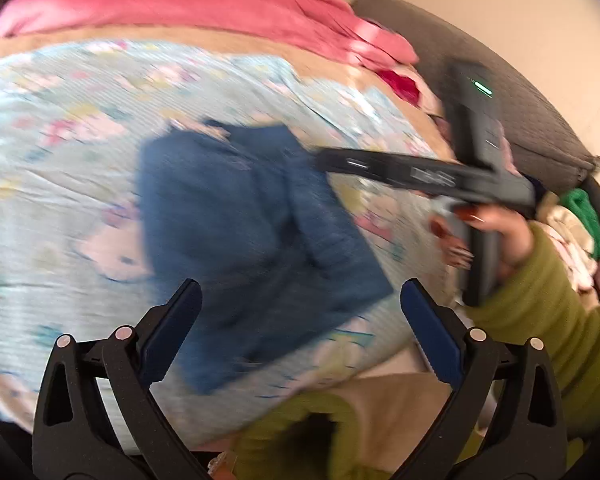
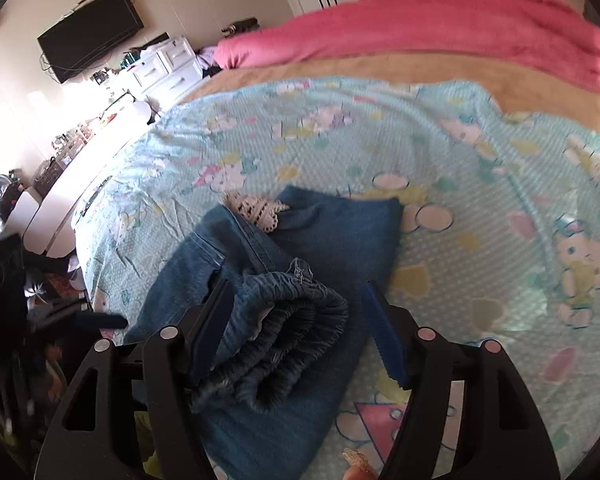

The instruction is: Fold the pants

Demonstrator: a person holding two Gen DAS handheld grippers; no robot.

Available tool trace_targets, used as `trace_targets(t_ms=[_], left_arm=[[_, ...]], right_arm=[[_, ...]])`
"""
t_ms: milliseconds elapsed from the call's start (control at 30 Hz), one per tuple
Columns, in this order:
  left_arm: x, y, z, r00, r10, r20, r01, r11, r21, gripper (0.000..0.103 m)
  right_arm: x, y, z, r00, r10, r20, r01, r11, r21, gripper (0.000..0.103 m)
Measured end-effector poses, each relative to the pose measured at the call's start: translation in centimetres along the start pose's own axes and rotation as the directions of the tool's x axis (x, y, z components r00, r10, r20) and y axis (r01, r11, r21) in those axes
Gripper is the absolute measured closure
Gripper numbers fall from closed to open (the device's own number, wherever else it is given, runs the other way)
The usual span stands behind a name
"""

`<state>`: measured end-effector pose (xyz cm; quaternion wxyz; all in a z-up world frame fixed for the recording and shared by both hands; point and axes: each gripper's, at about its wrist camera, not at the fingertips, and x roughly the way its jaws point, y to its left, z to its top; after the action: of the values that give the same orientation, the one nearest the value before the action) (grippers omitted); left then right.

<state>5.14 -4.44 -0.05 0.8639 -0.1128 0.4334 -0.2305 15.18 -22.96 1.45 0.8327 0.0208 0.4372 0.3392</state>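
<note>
- Right gripper [image 2: 296, 324]: blue-padded jaws spread wide, straddling the bunched elastic waistband [image 2: 288, 340]; left pad against the cloth, right pad clear of it.
- Left gripper [image 1: 300, 320]: jaws wide apart, nothing between, poised above the near edge of the garment.
- Folded blue denim pants [image 1: 236, 224]: flat on the pale-blue cartoon-print bedsheet [image 2: 480, 208], white lace trim [image 2: 256, 208] peeking out at the far end.
- Beyond: tan blanket [image 2: 400, 68], then crumpled pink blanket [image 2: 440, 28].

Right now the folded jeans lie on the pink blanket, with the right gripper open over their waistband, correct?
Not quite: the jeans lie on the light blue cartoon-print sheet; the pink blanket sits behind. The right wrist view shows it. The right gripper is open over the waistband.
</note>
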Motion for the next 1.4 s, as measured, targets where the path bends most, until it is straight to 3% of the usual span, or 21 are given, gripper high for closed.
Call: trace_targets(t_ms=[67, 167, 333, 433, 467, 567, 667, 767, 933, 1000, 1067, 1167, 1267, 1333, 1400], left_arm=[[-0.9, 1.2, 0.4, 0.998, 0.061, 0.029, -0.061, 0.998, -0.010, 0.010], [-1.8, 3.5, 1.1, 0.990, 0.131, 0.046, -0.128, 0.989, -0.069, 0.010], [-2.0, 6.0, 2.2, 0.977, 0.209, 0.034, -0.203, 0.972, -0.122, 0.010], [-2.0, 6.6, 2.9, 0.978, 0.207, 0.033, -0.201, 0.969, -0.141, 0.010], [-1.8, 6.6, 3.2, 0.979, 0.201, 0.027, -0.195, 0.970, -0.143, 0.012], [-0.7, 5.8, 4.0, 0.982, 0.188, 0.005, -0.187, 0.978, -0.098, 0.036], [0.8, 5.4, 4.6, 0.987, 0.157, -0.043, -0.160, 0.984, -0.072, 0.057], [2.1, 4.7, 5.2, 0.989, 0.128, -0.072, -0.132, 0.990, -0.052, 0.066], [4.5, 3.9, 5.9, 0.981, 0.146, -0.123, -0.147, 0.989, 0.002, 0.067], [5.5, 4.0, 5.9, 0.977, 0.161, -0.142, -0.161, 0.987, 0.013, 0.067], [6.3, 4.2, 5.9, 0.973, 0.173, -0.156, -0.172, 0.985, 0.019, 0.067], [7.1, 4.7, 6.0, 0.968, 0.179, -0.177, -0.179, 0.984, 0.018, 0.067], [7.6, 4.9, 6.1, 0.965, 0.183, -0.188, -0.182, 0.983, 0.023, 0.067], [7.6, 4.9, 6.2, 0.967, 0.180, -0.179, -0.178, 0.984, 0.028, 0.066], [7.6, 4.9, 6.2, 0.970, 0.176, -0.170, -0.173, 0.984, 0.031, 0.066]], right_arm=[[-1.9, 0.7, -0.5, 0.999, -0.002, 0.045, 0.004, 0.999, -0.037, 0.029], [-4.1, 2.0, -1.6, 0.997, 0.015, 0.077, -0.008, 0.995, -0.095, 0.028], [-6.4, 5.3, -3.8, 0.996, 0.049, 0.079, -0.029, 0.972, -0.231, 0.026], [-6.6, 8.3, -5.3, 0.996, 0.076, 0.050, -0.054, 0.939, -0.340, 0.026], [-6.3, 9.5, -5.8, 0.997, 0.072, 0.034, -0.054, 0.921, -0.386, 0.026], [-5.4, 12.3, -7.1, 0.998, 0.058, 0.005, -0.048, 0.863, -0.502, 0.028], [-3.6, 14.3, -7.7, 0.998, 0.044, -0.038, -0.058, 0.801, -0.596, 0.041], [-1.7, 15.3, -7.9, 0.998, 0.025, -0.057, -0.056, 0.748, -0.661, 0.049], [0.6, 15.7, -7.8, 0.997, 0.009, -0.076, -0.060, 0.700, -0.711, 0.056], [1.2, 15.6, -7.7, 0.997, 0.011, -0.078, -0.065, 0.690, -0.721, 0.065], [1.8, 15.4, -7.5, 0.994, 0.035, -0.108, -0.102, 0.689, -0.718, 0.085], [2.1, 15.0, -6.9, 0.976, 0.098, -0.197, -0.206, 0.715, -0.668, 0.095], [0.3, 14.9, -7.1, 0.964, 0.141, -0.224, -0.257, 0.693, -0.673, 0.099], [-0.5, 14.8, -8.1, 0.972, 0.083, -0.220, -0.219, 0.662, -0.717, 0.099], [0.2, 13.9, -8.9, 0.968, 0.049, -0.245, -0.211, 0.689, -0.694, 0.099]])
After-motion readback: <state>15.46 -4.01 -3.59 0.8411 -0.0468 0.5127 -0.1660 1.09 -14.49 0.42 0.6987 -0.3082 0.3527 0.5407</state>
